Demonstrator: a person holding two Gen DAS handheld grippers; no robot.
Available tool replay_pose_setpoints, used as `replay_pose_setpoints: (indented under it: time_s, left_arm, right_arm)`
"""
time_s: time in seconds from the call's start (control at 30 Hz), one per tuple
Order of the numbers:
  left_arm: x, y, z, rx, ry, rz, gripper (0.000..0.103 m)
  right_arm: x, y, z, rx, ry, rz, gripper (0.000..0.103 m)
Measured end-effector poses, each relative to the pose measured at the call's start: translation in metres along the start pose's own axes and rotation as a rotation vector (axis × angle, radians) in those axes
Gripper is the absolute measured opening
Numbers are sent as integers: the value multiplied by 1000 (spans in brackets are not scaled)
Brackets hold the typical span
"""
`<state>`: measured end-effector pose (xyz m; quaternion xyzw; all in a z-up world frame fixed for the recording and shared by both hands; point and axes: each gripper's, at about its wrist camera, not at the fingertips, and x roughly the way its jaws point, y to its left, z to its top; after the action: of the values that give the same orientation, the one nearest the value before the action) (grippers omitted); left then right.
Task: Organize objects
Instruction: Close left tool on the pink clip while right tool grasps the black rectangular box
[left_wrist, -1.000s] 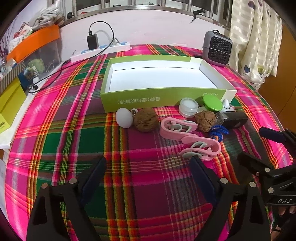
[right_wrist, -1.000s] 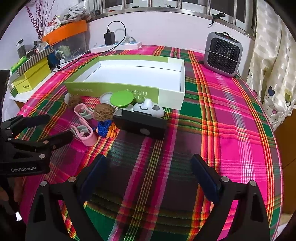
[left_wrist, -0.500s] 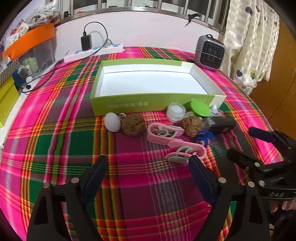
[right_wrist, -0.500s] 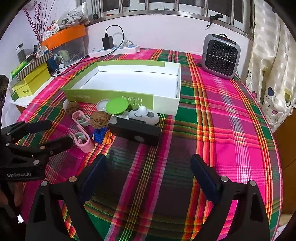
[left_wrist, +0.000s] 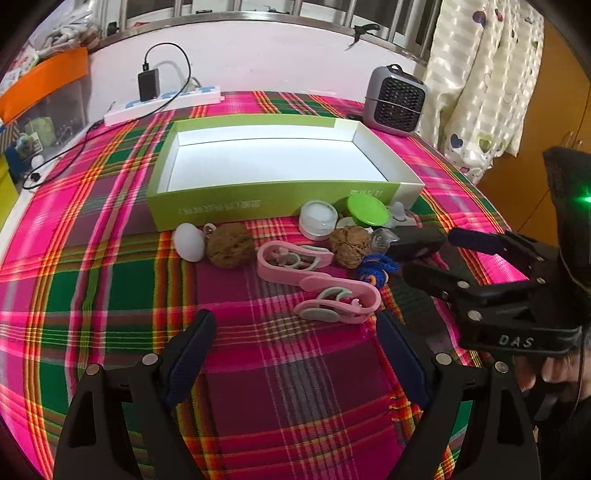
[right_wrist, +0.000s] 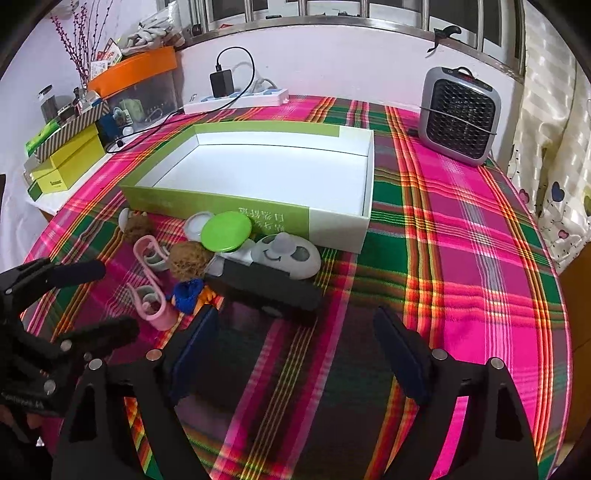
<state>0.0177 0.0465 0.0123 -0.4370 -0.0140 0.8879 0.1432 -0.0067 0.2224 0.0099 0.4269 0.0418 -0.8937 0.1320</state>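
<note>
An empty green box with a white inside (left_wrist: 221, 210) (right_wrist: 221, 205) stands on the plaid table. In front of it lie a white egg (left_wrist: 189, 242), two walnuts (left_wrist: 229, 245) (left_wrist: 349, 246), two pink clips (left_wrist: 291, 258) (left_wrist: 338, 301), a white jar (left_wrist: 318, 219), a green lid (left_wrist: 367, 209) (right_wrist: 226, 231), a blue-orange toy (right_wrist: 189, 293), a grey mouse-shaped thing (right_wrist: 286, 256) and a black bar (right_wrist: 264, 286). My left gripper (left_wrist: 297, 352) is open, just short of the near pink clip. My right gripper (right_wrist: 295, 347) is open, just short of the black bar.
A grey heater (right_wrist: 460, 114) stands at the table's back right. A power strip with a charger (right_wrist: 236, 98) lies at the back edge. Yellow boxes (right_wrist: 64, 171) and an orange-lidded bin (right_wrist: 138, 72) stand off the left side. A curtain (left_wrist: 487, 74) hangs at the right.
Both grippers have moved forward toward the row of objects, which now look nearer. Both stay open. No object has moved.
</note>
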Motion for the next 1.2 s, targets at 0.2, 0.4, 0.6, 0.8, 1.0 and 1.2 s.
replay_pose_setpoints:
  time_s: [0.2, 0.4, 0.6, 0.8, 1.0, 1.2]
  left_arm:
    - [1, 2, 1, 0, 1, 5, 89]
    - [-3, 11, 1, -24, -7, 13, 89]
    - [-5, 16, 2, -37, -8, 8, 89]
    - [-8, 16, 1, -31, -3, 2, 89]
    - [-10, 19, 1, -47, -4, -13, 89]
    - [-8, 16, -1, -51, 6, -32, 89]
  right_arm:
    - [7, 6, 3, -34, 16, 28, 57]
    - [-1, 9, -3, -24, 23, 50, 36]
    - [-15, 17, -17, -67, 52, 141, 36]
    - [-26, 20, -15, -102, 37, 186, 36]
    - [-28, 14, -12, -109, 7, 145, 48]
    - [-13, 25, -1, -195, 18, 149, 48]
